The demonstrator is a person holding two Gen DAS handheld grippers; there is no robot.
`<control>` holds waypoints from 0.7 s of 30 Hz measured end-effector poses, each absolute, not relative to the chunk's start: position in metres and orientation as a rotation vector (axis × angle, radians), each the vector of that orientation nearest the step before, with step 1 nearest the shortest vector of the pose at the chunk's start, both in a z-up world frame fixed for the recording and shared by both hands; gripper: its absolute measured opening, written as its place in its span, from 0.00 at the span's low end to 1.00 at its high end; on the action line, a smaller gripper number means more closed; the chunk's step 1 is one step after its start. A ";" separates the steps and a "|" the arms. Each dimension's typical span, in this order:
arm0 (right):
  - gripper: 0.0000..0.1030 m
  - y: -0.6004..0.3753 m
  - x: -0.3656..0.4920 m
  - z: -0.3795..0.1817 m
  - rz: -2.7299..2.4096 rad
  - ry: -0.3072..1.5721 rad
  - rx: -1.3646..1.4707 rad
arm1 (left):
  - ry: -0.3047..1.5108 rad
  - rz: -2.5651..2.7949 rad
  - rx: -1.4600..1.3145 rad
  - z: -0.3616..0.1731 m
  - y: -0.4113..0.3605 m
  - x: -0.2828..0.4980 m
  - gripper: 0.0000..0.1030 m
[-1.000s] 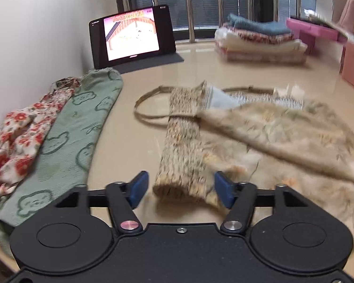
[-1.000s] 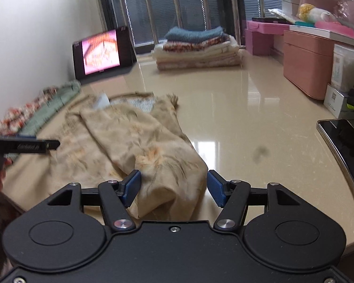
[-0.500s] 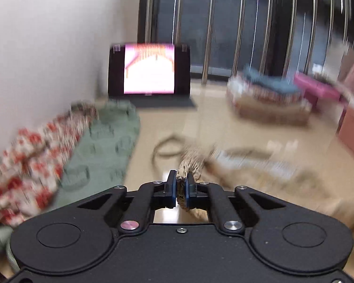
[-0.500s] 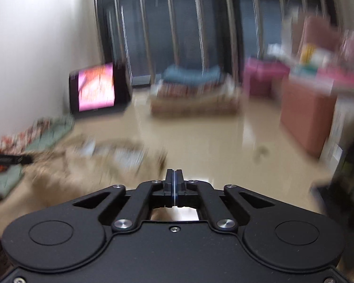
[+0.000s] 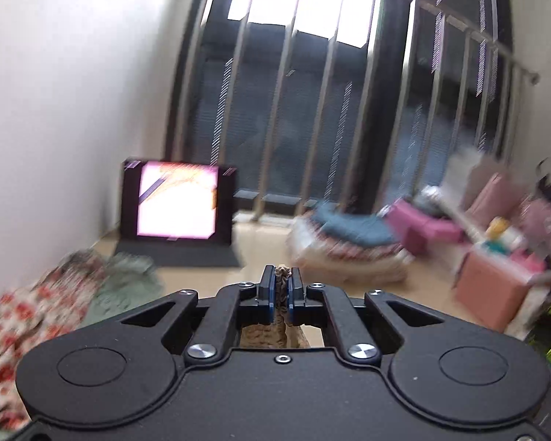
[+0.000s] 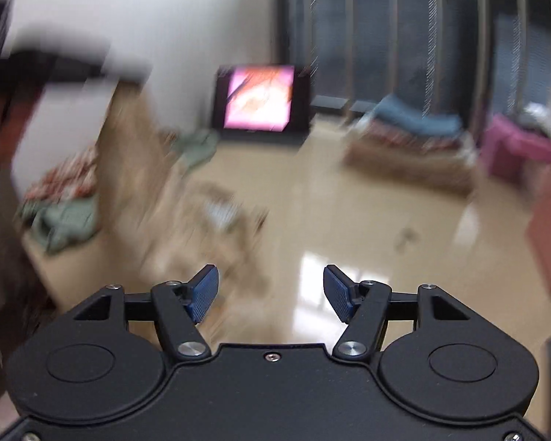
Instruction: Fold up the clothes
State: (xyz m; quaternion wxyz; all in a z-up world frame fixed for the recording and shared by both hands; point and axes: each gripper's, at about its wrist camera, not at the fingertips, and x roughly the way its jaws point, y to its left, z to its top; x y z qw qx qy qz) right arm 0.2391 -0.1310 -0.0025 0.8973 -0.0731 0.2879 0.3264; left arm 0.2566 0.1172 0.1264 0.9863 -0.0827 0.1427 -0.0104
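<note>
Where the left wrist view looks toward a barred dark window (image 5: 349, 117), the left gripper (image 5: 283, 294) is clamped on a bunched edge of the beige garment (image 5: 282, 275), which hangs below its jaws. Beyond: glossy beige table (image 5: 260, 250), lit tablet (image 5: 178, 204) at a white wall, folded stack (image 5: 349, 242), pink boxes (image 5: 492, 286), floral cloth (image 5: 25, 316), green cloth (image 5: 125, 290).

Right wrist view, blurred: right gripper (image 6: 270, 292) spread apart, empty, above the table (image 6: 349, 228); beige garment (image 6: 158, 198) lifted at left, trailing onto the surface.
</note>
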 end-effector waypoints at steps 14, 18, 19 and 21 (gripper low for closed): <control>0.04 -0.088 0.283 0.037 0.641 0.487 -0.009 | -0.012 -0.105 -0.240 0.249 0.055 0.260 0.06; 0.00 -0.108 0.274 0.066 0.642 0.404 0.043 | -0.065 -0.009 -0.267 0.243 0.081 0.233 0.06; 0.00 -0.116 0.267 0.073 0.638 0.379 0.051 | -0.076 0.022 -0.273 0.238 0.089 0.224 0.06; 0.00 -0.136 0.249 0.088 0.622 0.318 0.068 | -0.089 0.057 -0.292 0.228 0.105 0.204 0.06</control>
